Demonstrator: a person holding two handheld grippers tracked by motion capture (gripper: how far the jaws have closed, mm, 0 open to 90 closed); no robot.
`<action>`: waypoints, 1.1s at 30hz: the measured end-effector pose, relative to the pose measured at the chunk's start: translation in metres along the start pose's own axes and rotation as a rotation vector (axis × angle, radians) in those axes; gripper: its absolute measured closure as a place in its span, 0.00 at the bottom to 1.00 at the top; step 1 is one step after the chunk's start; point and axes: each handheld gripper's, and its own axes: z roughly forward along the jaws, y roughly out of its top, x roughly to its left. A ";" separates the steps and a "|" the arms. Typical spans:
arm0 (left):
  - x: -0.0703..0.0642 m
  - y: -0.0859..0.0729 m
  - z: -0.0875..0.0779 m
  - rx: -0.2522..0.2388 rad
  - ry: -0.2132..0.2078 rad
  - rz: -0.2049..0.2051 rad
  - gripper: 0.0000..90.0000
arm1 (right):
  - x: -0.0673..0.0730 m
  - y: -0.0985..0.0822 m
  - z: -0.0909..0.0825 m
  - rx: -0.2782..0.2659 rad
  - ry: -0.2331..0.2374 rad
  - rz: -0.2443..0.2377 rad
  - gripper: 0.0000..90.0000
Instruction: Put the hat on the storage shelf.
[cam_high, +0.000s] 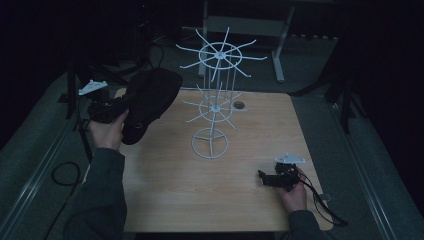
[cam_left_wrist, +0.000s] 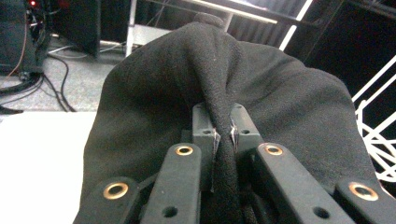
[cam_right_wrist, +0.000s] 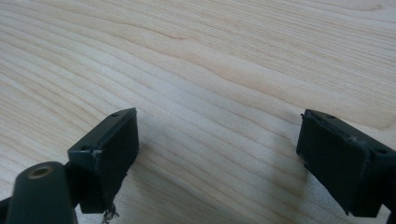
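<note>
While the left gripper (cam_high: 107, 111) is raised over the far left corner of the light wooden table (cam_high: 200, 195), its jaws are clamped on a fold of the black fabric hat (cam_high: 150, 100), which hangs clear of the tabletop just left of the white wire rack with radial arms (cam_high: 215, 100). At the near right, the right gripper (cam_right_wrist: 219, 158) rests low over the bare wood with its jaws wide apart and nothing between them.
</note>
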 end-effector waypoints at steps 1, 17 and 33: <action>0.000 0.001 -0.002 -0.007 -0.007 -0.004 0.95 | 0.000 0.000 0.000 0.001 0.000 0.001 0.14; -0.007 0.012 -0.014 -0.060 -0.051 -0.014 0.95 | 0.000 0.000 0.000 0.001 0.000 0.002 0.14; -0.011 0.024 -0.026 -0.113 -0.090 -0.038 0.95 | 0.000 0.000 0.000 0.001 0.000 0.002 0.14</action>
